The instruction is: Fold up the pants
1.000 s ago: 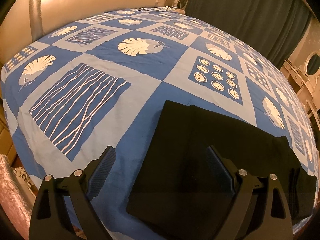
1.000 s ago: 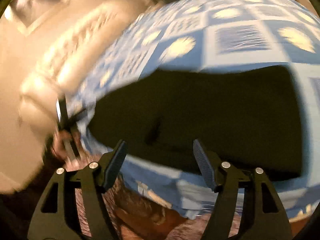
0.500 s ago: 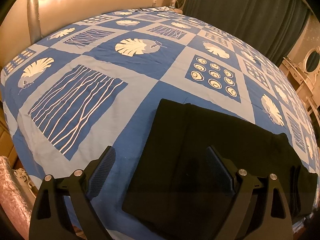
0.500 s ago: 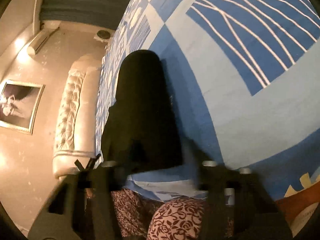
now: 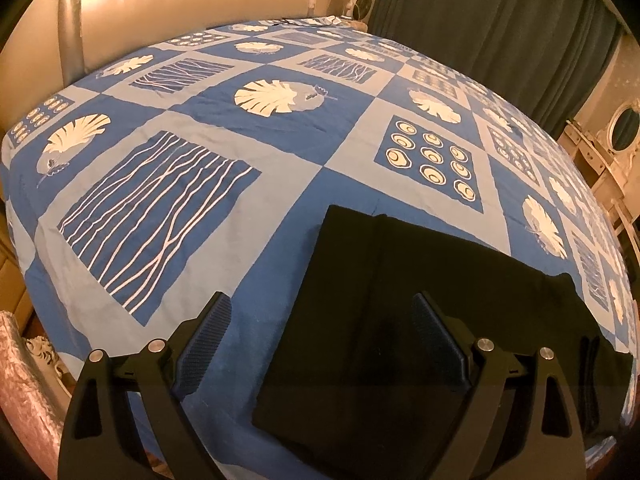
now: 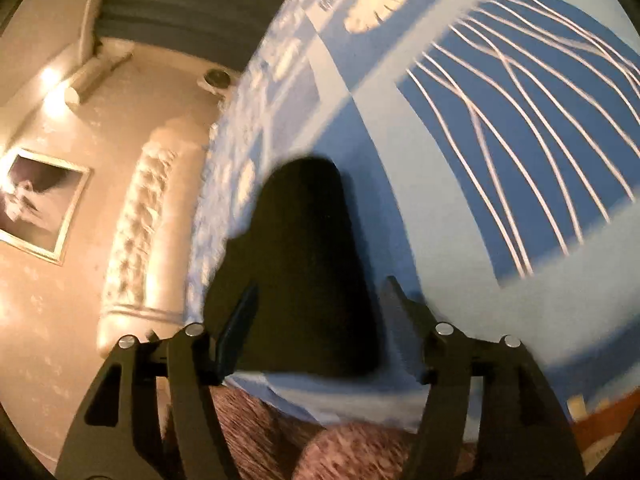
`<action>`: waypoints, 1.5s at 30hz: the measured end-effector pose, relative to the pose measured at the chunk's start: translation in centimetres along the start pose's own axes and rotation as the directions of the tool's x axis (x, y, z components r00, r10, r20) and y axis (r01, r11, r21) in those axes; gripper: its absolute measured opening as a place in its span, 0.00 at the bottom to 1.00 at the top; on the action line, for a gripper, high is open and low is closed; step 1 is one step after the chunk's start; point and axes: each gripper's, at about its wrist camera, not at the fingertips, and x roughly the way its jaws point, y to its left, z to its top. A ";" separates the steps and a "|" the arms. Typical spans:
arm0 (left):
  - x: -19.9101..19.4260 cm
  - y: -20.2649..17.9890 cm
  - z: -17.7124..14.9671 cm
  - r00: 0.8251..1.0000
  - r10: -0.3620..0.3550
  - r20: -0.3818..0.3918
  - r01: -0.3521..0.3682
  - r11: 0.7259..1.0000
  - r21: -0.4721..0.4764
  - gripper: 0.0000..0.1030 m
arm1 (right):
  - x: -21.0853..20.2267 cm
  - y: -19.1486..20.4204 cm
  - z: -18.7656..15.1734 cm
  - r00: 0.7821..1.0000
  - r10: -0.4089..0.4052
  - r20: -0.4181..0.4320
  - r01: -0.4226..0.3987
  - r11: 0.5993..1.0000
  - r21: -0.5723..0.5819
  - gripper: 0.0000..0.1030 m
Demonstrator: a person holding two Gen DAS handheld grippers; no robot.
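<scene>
Bedroom w/ a bed [image 5: 280,168] under a blue patchwork cover (leaf, wavy-line & oval-dot squares), cream padded headboard [image 5: 192,0] at its far end, dark green curtain [image 5: 500,32] along the far-right side. Cream dresser w/ oval mirror [image 5: 624,128] stands past the bed's right edge.

Pants [image 5: 420,312]: black, folded into a flat rectangular stack, lying on the cover near the bed's front edge, right of the big wavy-line square [image 5: 152,216]. One straight folded edge faces that square; the stack's far-right end looks thicker, w/ layered edges showing.

Left gripper [image 5: 320,336]: fingers spread wide, holding nothing. Left finger over bare blue cover just beside the pants' edge, right finger over the black cloth. Can't tell if it touches the fabric.

Right wrist view is motion-blurred & tilted. Right gripper [image 6: 316,320] fingers also spread apart, nothing between them; the pants [image 6: 304,280] appear end-on btwn the two fingers, at the bed's edge. Headboard [image 6: 136,240] shows left of the pants in that view, framed picture [image 6: 36,204] on the wall beyond it, lit lamp above. Patterned pinkish cloth [image 6: 340,448] fills the bottom, below the bed edge.
</scene>
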 end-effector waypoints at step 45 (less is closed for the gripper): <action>4.3 3.5 0.0 0.717 -0.623 -0.312 0.605 0.779 -0.166 0.36 | 9.4 12.7 -7.3 0.999 -0.005 -0.033 -0.002 0.977 -0.215 0.73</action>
